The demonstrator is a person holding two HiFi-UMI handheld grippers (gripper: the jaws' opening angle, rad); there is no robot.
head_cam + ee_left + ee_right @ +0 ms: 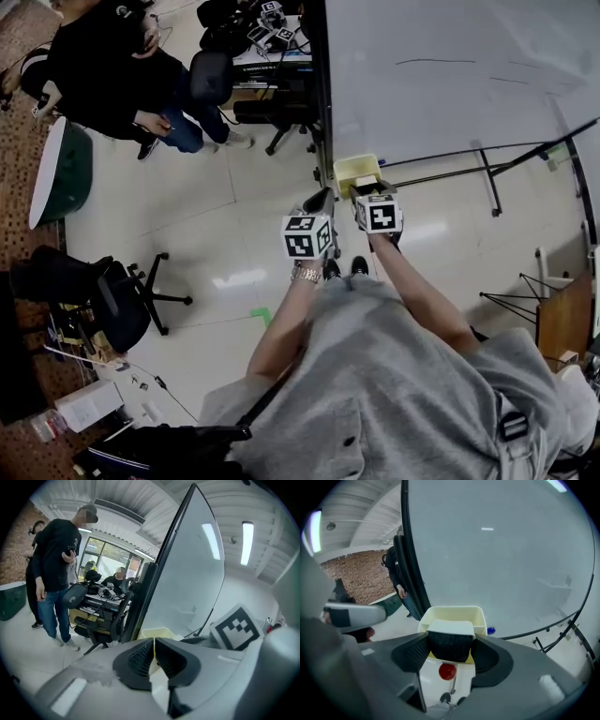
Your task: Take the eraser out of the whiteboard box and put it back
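Observation:
The eraser [450, 637], with a white back and black felt, sits between the pads of my right gripper [451, 648], which is shut on it. It hangs just in front of the pale yellow whiteboard box [452, 613], which is fixed at the lower edge of the whiteboard [497, 550]. In the head view my right gripper [368, 195] reaches to the box [356, 171]. My left gripper [319, 202] is held beside it on the left. Its jaws [154, 656] are shut with nothing between them, and the box [157, 633] shows just beyond them.
A person in black [112, 75] stands at the far left by an office chair [211, 80] and a cluttered desk [267, 37]. Another chair [112, 291] stands at the left. The whiteboard's stand legs [487, 178] run to the right. A blue magnet [490, 630] sits on the board beside the box.

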